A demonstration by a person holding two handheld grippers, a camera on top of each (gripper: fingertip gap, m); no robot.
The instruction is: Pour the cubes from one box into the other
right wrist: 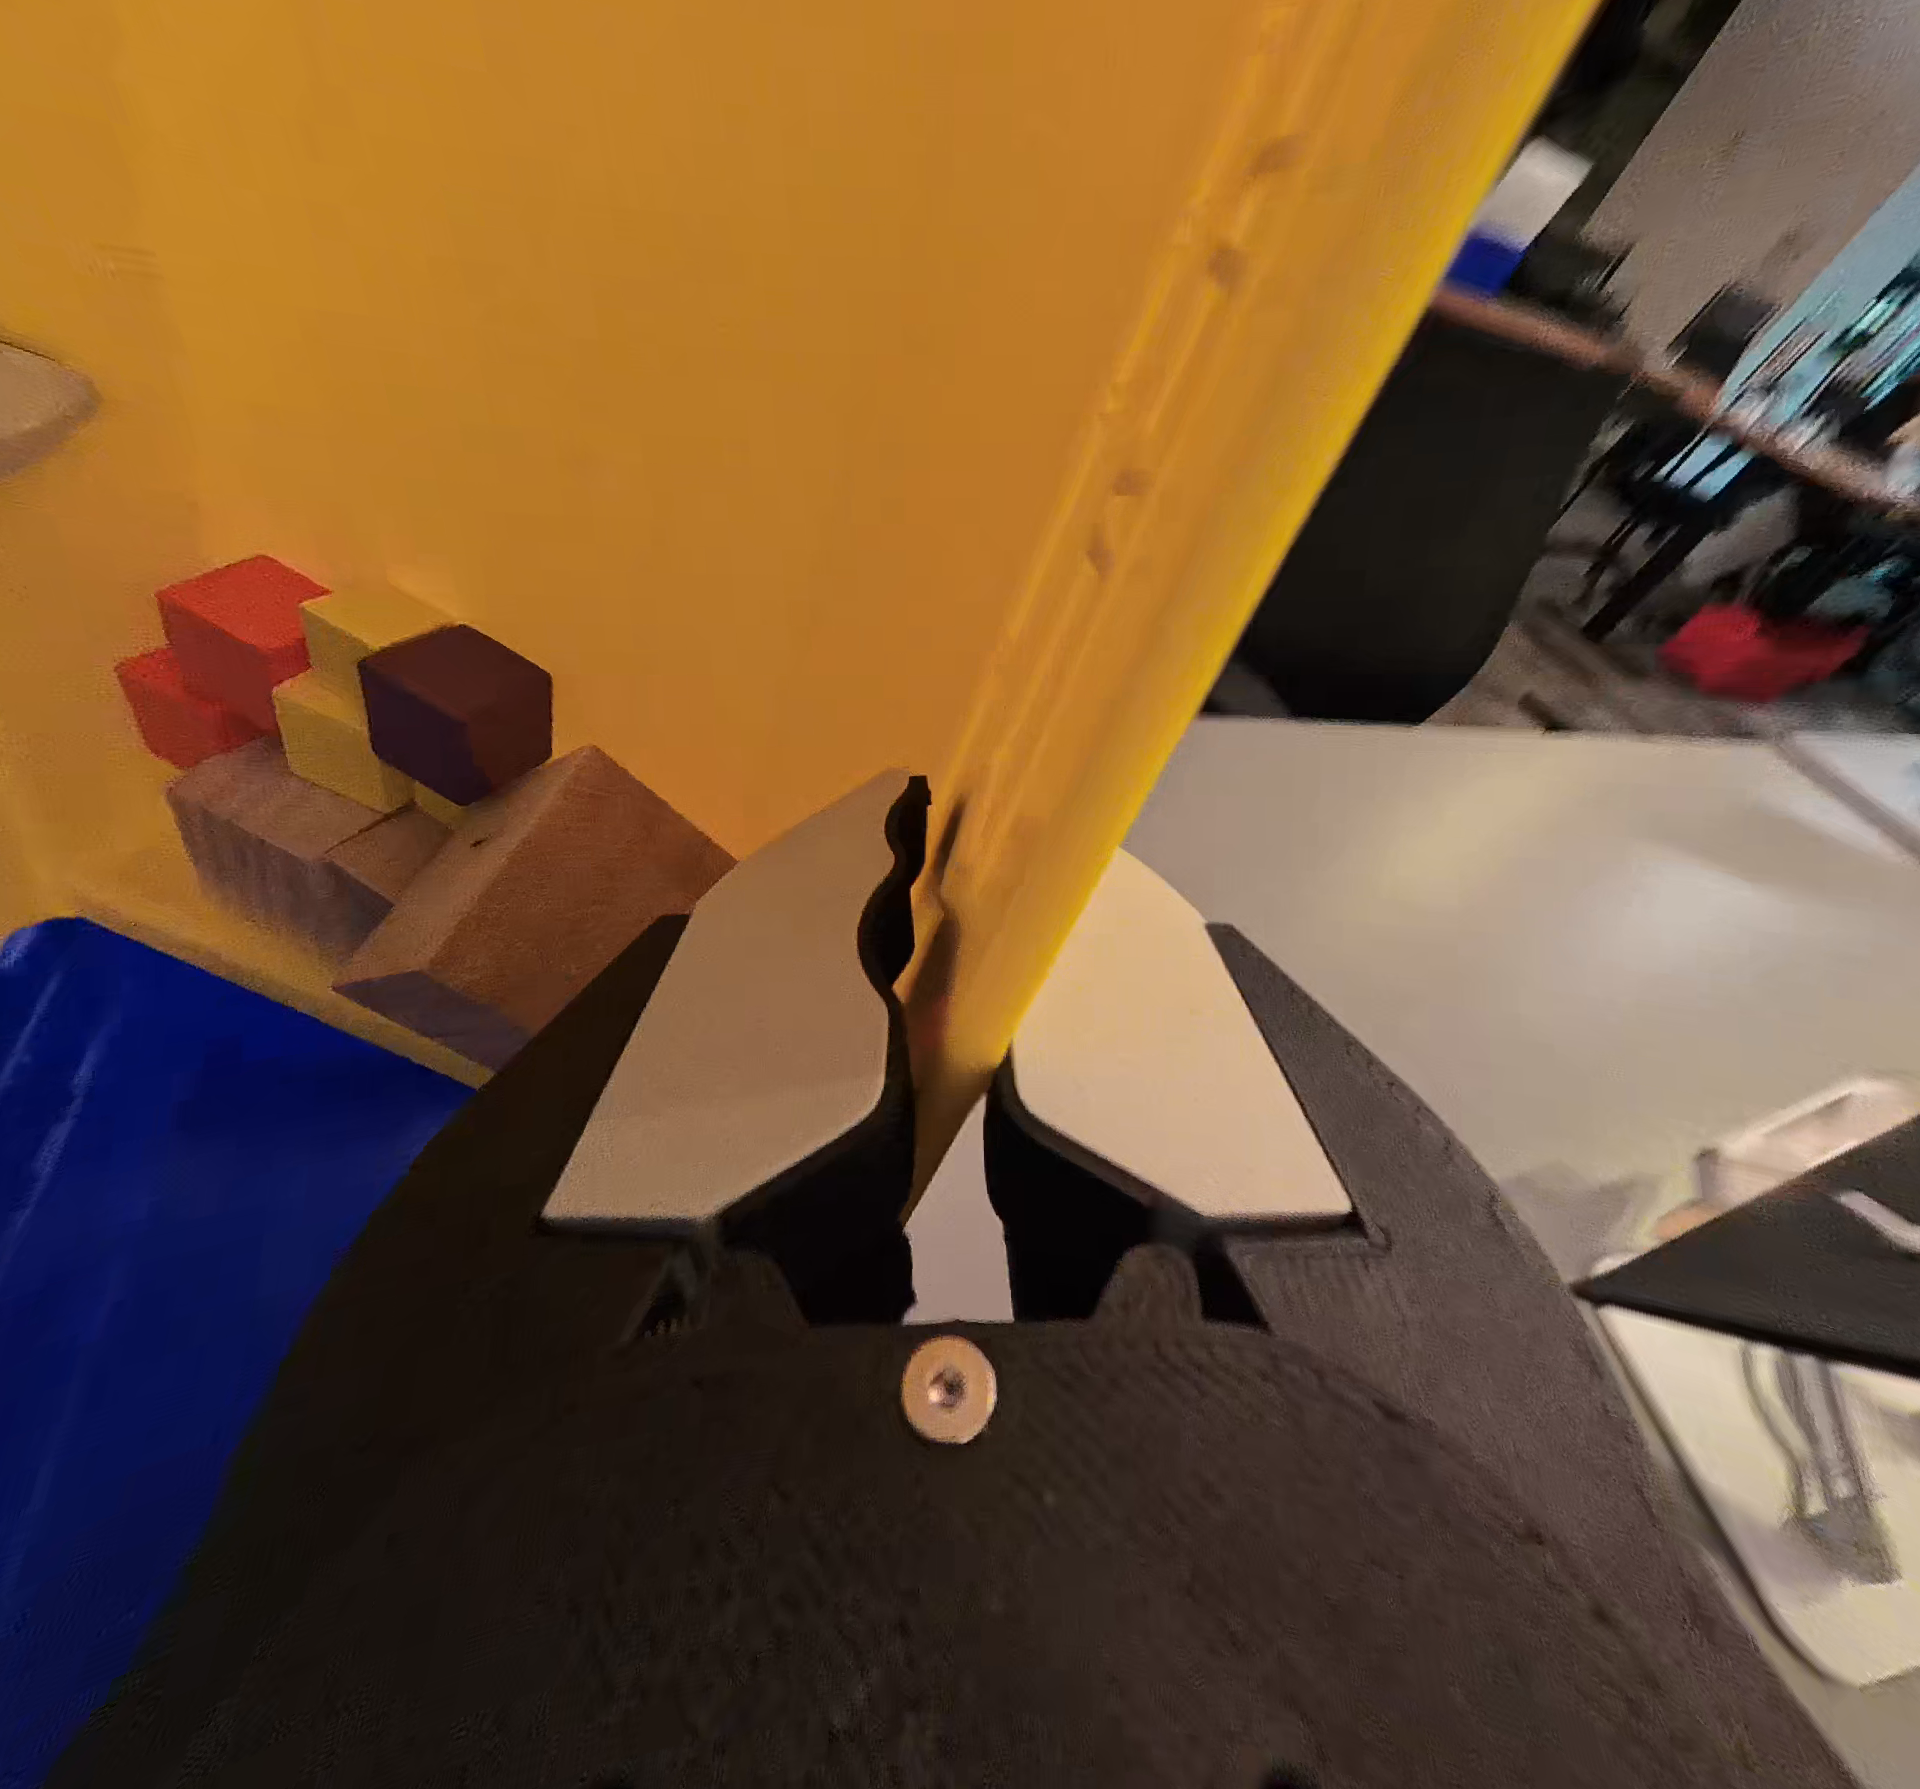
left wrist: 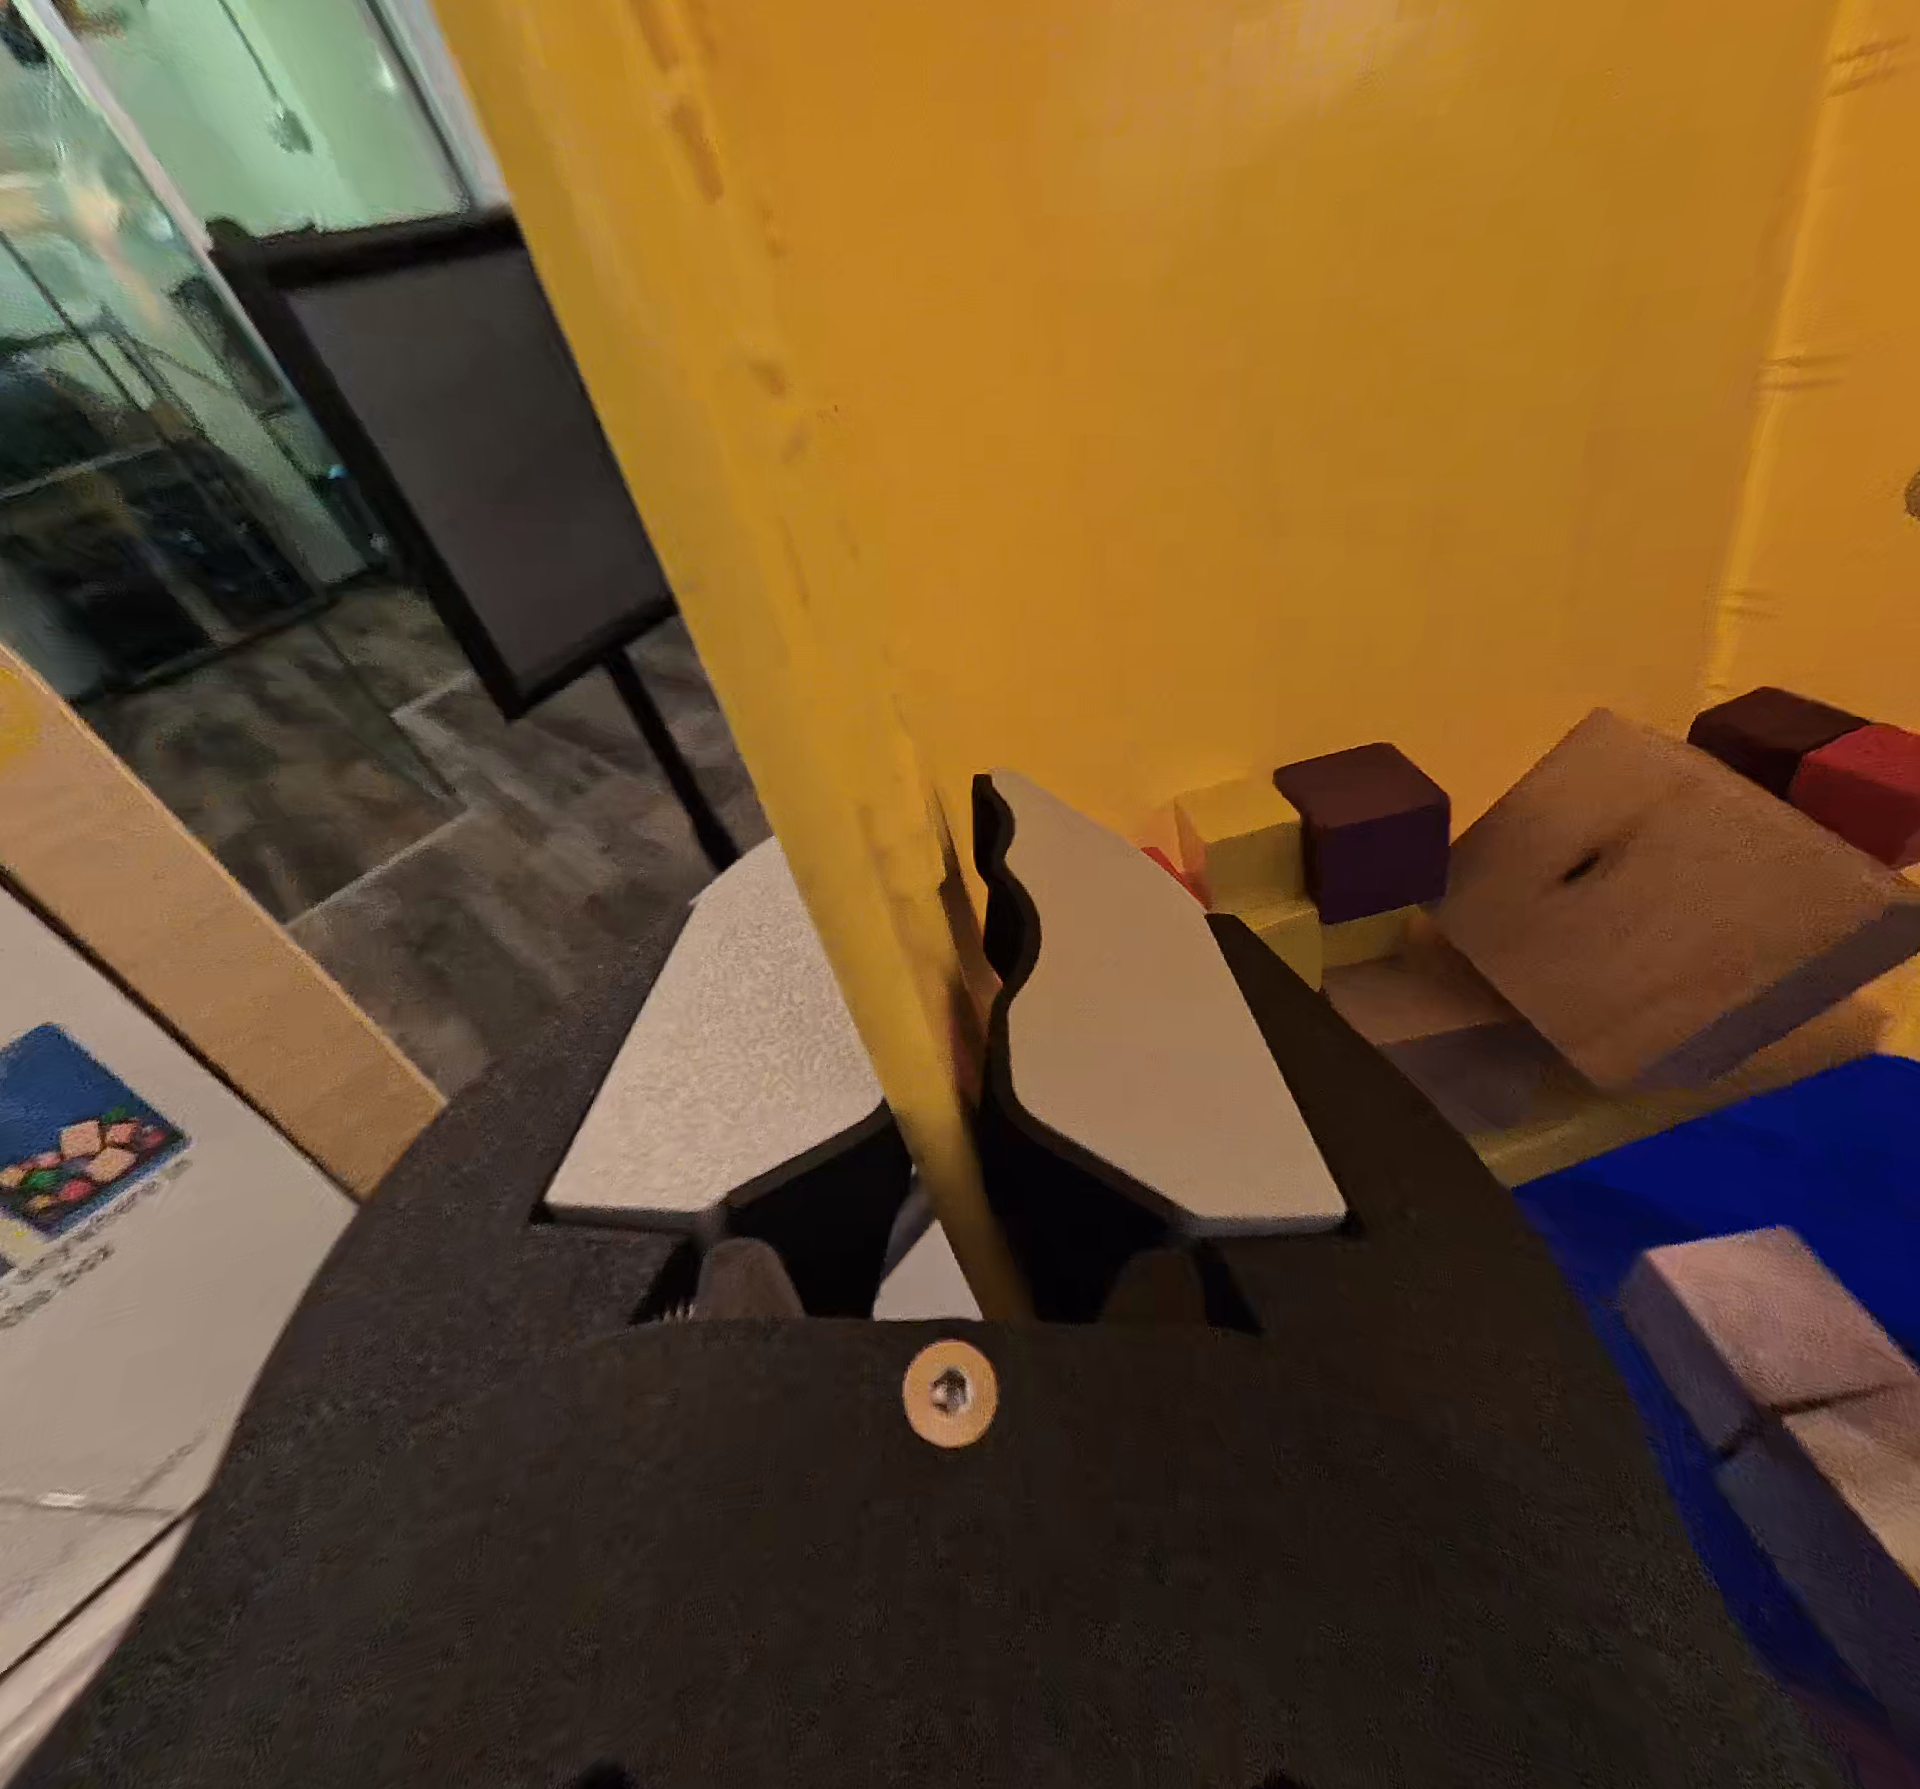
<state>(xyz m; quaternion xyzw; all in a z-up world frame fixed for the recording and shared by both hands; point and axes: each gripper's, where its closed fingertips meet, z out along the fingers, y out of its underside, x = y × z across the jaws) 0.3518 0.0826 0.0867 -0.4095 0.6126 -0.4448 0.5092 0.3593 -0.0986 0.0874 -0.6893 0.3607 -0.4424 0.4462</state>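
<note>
Meanwhile both claws, left claw [left wrist: 961,960] and right claw [right wrist: 935,939], pinch yellow box [left wrist: 1195,337] walls; cubes [right wrist: 457,711] crowd blue box [right wrist: 156,1220].

A black-framed display board on a thin stand [left wrist: 468,472] stands at the centre left of the left wrist view, with a glass partition [left wrist: 156,305] behind it and mottled grey carpet [left wrist: 353,804] below. A cardboard box [left wrist: 187,991] leans at the lower left, a picture label [left wrist: 78,1131] on its white face. In the right wrist view, the pale worktop [right wrist: 1455,908] fills the centre right, and a red bin [right wrist: 1756,653] sits on the floor beyond.
</note>
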